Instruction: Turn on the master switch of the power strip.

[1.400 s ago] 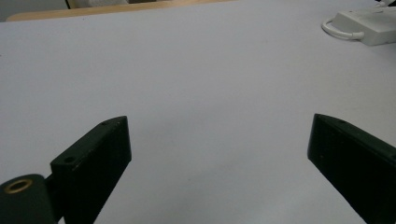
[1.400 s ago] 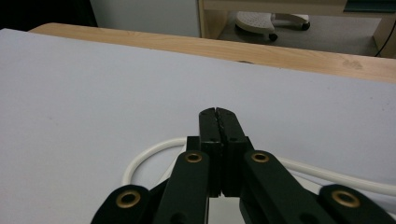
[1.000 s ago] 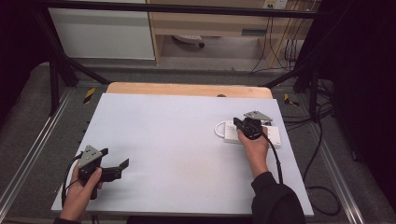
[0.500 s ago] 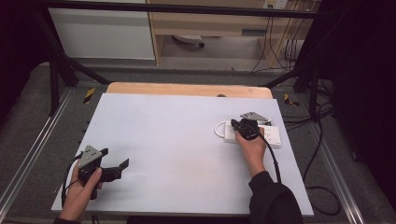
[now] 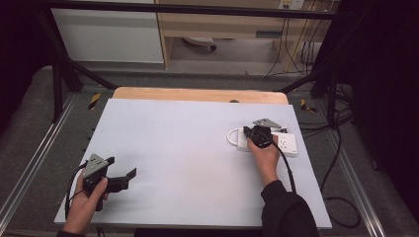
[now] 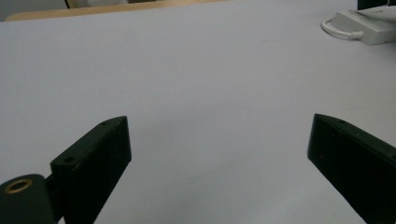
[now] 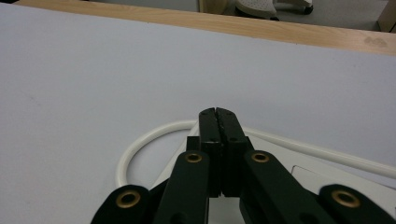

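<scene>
Hovering unchanged over power strip [image 5: 284,143], right gripper [image 5: 260,134] jaws pressed together; left gripper [image 5: 129,174] jaws spread, unmoved.

Glossy white plastic power strip [image 5: 284,143] on matt table [image 5: 188,148] with wooden edge.

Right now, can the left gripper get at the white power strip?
Probably yes: the left gripper is open, and bare table lies between it and the power strip, though the shut right gripper sits over it.

Black two-jaw grippers, brass-coloured screws, grey three-cornered top plates, dark sleeve [image 5: 289,212].
</scene>
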{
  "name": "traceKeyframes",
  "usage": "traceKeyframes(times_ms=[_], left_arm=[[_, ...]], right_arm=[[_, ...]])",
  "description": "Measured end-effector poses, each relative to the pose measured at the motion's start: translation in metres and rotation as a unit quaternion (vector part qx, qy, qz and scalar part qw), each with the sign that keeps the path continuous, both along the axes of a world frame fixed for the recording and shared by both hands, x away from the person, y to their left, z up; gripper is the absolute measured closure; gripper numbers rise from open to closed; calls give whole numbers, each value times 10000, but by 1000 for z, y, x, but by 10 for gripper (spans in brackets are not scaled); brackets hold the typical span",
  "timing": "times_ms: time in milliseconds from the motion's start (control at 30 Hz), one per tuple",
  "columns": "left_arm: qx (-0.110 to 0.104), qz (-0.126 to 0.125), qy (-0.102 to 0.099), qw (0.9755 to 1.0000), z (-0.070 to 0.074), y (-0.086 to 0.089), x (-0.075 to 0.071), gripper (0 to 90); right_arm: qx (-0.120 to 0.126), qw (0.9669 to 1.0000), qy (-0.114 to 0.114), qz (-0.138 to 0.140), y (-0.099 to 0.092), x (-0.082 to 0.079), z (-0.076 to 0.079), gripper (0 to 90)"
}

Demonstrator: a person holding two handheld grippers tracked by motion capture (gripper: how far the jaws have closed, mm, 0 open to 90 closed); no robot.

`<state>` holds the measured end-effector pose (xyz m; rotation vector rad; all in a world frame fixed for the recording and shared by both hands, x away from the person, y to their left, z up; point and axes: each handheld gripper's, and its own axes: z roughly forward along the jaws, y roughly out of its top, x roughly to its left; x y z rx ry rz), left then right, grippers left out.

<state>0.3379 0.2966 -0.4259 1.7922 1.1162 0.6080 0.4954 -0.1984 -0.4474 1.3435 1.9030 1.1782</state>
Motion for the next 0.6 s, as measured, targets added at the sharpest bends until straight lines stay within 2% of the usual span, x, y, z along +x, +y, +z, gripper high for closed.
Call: traceKeyframes(times_ms=[600], left_arm=[[6,-13,20,10000,0,0,0,61]], right_arm=[[-53,10000,-4,5,4,1,-3,900]])
